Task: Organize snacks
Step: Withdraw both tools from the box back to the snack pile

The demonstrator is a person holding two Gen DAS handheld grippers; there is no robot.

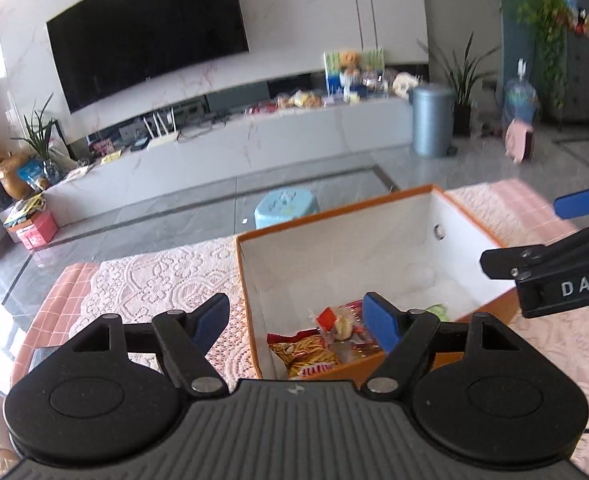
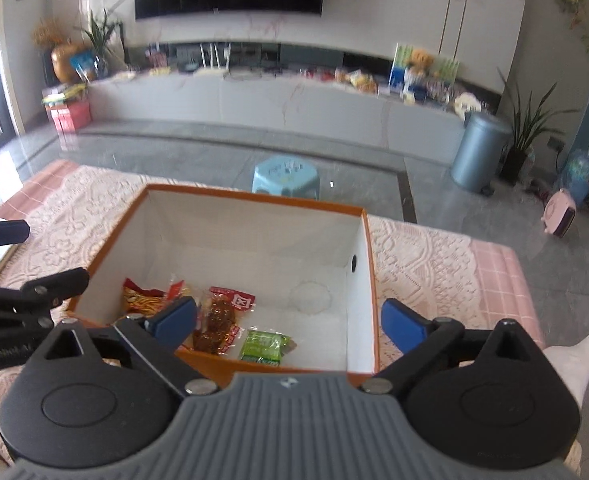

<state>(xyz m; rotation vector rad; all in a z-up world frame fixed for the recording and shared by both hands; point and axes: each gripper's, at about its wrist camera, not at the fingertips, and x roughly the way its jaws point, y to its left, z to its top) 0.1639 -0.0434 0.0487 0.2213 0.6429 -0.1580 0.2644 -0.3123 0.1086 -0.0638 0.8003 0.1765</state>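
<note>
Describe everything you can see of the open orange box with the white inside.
The orange cardboard-looking box is rectangular, lidless and upright on the pink lace tablecloth. Its inner walls and floor are plain white; one side wall has a small dark hole. Several snack packets lie on its floor at the near end, among them a green packet; the far end is bare. Neither gripper touches it.

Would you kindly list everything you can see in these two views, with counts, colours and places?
box: 1, orange outside, white inside, on the lace cloth
snack packets: several, red, yellow, green, in the box's near-left part
lace cloth: 1, pink, covering the table
stool: 1, light blue, on the floor beyond
bin: 1, grey-blue, far right
television: 1, black, on the wall
left gripper: jaws open, empty
right gripper: jaws open, empty
</note>
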